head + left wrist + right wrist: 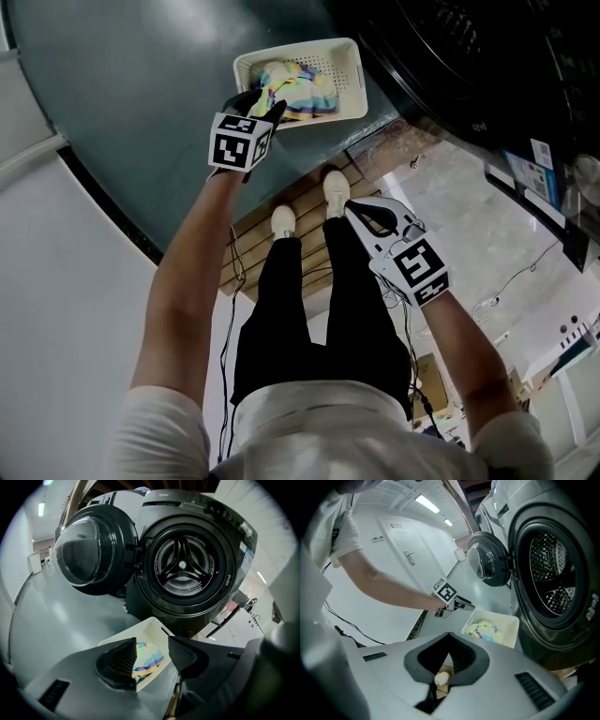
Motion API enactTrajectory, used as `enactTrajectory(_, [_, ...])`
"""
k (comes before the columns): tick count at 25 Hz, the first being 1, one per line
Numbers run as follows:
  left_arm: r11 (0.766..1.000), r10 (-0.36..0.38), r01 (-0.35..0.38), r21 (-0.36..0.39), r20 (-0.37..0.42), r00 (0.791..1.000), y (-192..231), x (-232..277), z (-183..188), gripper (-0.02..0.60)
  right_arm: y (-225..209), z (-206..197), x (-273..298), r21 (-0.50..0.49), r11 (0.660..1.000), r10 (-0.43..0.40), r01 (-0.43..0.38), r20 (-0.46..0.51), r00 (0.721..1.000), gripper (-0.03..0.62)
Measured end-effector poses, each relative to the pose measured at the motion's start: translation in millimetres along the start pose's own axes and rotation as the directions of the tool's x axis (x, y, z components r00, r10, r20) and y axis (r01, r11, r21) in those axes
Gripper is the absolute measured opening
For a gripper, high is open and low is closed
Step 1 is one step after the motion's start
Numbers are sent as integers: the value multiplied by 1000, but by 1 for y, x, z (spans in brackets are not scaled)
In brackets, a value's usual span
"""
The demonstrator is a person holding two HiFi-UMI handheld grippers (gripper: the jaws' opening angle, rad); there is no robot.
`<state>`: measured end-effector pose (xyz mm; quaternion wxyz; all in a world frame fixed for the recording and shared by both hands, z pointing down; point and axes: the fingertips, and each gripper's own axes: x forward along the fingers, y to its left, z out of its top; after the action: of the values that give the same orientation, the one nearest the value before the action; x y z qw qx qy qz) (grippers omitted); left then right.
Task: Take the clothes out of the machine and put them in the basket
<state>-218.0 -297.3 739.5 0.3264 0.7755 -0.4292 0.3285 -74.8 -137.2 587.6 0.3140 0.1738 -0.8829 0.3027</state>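
A laundry workroom: front-loading washing machine [187, 569], loose cables [225, 347].

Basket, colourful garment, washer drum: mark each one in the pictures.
basket [354, 75], head view, right side wall.
colourful garment [300, 92], head view, middle of the fabric.
washer drum [183, 566], left gripper view, centre hub at its back.

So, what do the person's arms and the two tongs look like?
The left tongs and the right tongs both have a smooth pale grey body with black ribbed pads. Each carries a white cube with black square markers. The arms are bare below short white sleeves.
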Motion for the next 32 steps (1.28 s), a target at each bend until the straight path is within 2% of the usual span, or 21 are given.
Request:
enactTrajectory(6, [997,-68,70,-22,86,994,-36,-82,33,187,28,40,-19,0,999,-34,34,55,998,3])
enactTrajectory(9, [992,-106,114,-49,139,985,-55,-123,47,183,49,59,-34,-31,999,-34,36,81,996,3])
enactTrajectory(13, [981,-151,173,-87,218,964,-90,-180,62,158,74,73,-57,-37,997,-57,61,104,993,3])
enactTrajectory(18, [974,-193,218,-56,286,938,-133,-255,81,115,102,89,-93,-30,993,-110,115,147,983,3])
enactTrajectory(21, [956,-259,289,-53,311,914,-160,-302,89,114,123,93,-110,-26,993,-107,112,157,982,3])
enactTrajectory(25, [943,-324,329,42,336,884,-198,-368,104,60,151,102,-139,-42,990,-123,131,169,978,3])
enactTrajectory(28, [936,-352,327,129,329,876,-217,-410,105,35,173,111,-157,-63,987,-135,148,184,974,3])
enactTrajectory(32, [922,-383,337,192,313,869,-239,-462,97,26,207,121,-180,-91,982,-142,165,212,967,3])
